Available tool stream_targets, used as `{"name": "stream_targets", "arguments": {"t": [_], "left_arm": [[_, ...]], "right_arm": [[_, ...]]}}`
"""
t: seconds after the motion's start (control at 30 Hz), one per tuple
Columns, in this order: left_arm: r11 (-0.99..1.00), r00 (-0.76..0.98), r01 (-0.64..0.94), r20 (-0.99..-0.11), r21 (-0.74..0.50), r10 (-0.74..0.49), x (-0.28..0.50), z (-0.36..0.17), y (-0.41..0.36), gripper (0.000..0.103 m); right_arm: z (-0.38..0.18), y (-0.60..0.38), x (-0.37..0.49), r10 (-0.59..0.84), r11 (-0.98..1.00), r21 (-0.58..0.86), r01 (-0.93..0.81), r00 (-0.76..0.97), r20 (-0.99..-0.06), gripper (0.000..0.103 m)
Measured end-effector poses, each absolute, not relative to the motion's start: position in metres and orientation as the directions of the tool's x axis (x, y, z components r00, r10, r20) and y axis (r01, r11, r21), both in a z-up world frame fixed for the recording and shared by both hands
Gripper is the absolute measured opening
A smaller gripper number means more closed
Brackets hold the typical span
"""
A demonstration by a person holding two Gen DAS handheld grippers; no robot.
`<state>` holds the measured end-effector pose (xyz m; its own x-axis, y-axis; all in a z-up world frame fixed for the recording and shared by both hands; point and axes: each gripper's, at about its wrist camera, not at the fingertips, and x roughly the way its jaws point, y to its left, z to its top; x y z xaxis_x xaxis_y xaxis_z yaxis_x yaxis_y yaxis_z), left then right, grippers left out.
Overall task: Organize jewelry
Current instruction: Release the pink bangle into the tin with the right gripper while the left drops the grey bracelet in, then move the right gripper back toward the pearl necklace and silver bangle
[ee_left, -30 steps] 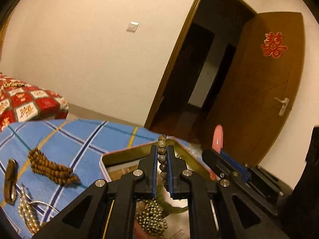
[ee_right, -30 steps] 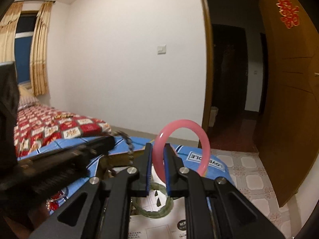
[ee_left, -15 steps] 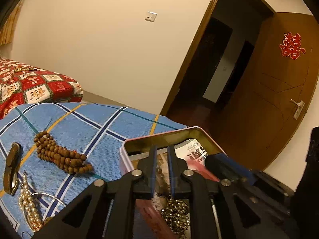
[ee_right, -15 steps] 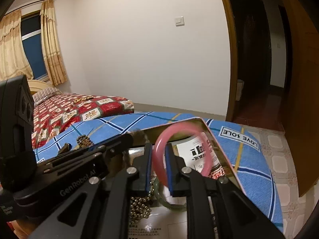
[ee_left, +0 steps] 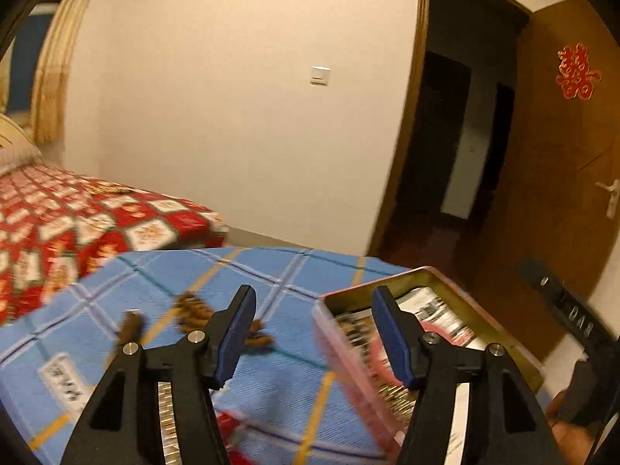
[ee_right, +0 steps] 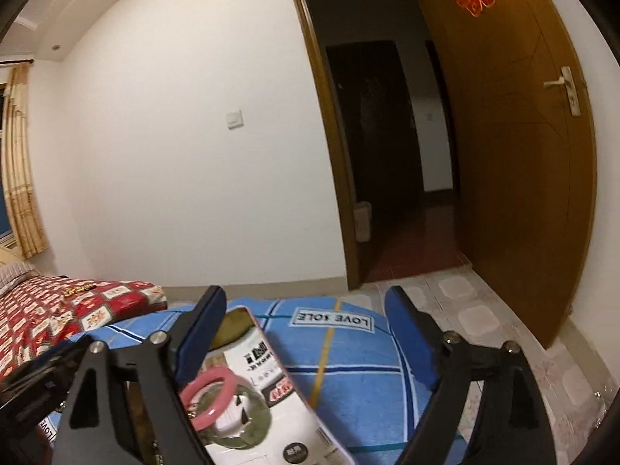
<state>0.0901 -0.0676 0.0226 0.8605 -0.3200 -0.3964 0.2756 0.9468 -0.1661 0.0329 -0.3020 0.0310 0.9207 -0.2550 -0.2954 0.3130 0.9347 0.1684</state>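
A pink-rimmed metal tin [ee_left: 434,275] stands on the blue checked cloth [ee_left: 271,271]; it also shows in the right wrist view [ee_right: 271,345]. In it lie a pink bangle [ee_right: 211,395] resting on a green bangle [ee_right: 252,426], and gold beads [ee_left: 391,391]. My left gripper [ee_left: 314,302] is open and empty, above the tin's left rim. My right gripper [ee_right: 302,306] is open and empty, above the tin's right edge. A brown wooden bead bracelet [ee_left: 193,310] and a dark clasp-like piece [ee_left: 131,325] lie on the cloth, left of the tin. The view is blurred.
A bed with a red patterned cover [ee_left: 77,217] stands at the left. An open wooden door [ee_right: 523,155] and a dark doorway [ee_right: 387,155] are at the right. Tiled floor [ee_right: 465,310] lies beyond the cloth's far edge.
Both grippers have opened. The left let go of the dark bead bracelet and the right let go of the pink bangle, which now lies in the tin. The left gripper has swung left.
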Motion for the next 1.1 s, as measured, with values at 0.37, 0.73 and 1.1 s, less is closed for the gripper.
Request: {"name": "stream_targets", "arguments": {"t": [0.37, 0.73, 1.1], "left_arm": [[0.982, 0.887, 0.146, -0.423, -0.122, -0.185, 0.073, 0.009, -0.028, 0.062], [0.98, 0.868, 0.181, -0.457, -0.078, -0.196, 0.068, 0.003, -0.024, 0.062], [0.983, 0.883, 0.171, -0.432, -0.072, -0.185, 0.055, 0.007, 0.0, 0.062]], "right_arm": [[0.028, -0.31, 0.03, -0.268, 0.916, 0.21, 0.342, 0.91, -0.316, 0.103], [0.013, -0.288, 0.035, -0.213, 0.92, 0.216, 0.328, 0.879, -0.428, 0.094], [0.01, -0.249, 0.019, -0.167, 0.946, 0.181, 0.268, 0.884, -0.437, 0.079]]}}
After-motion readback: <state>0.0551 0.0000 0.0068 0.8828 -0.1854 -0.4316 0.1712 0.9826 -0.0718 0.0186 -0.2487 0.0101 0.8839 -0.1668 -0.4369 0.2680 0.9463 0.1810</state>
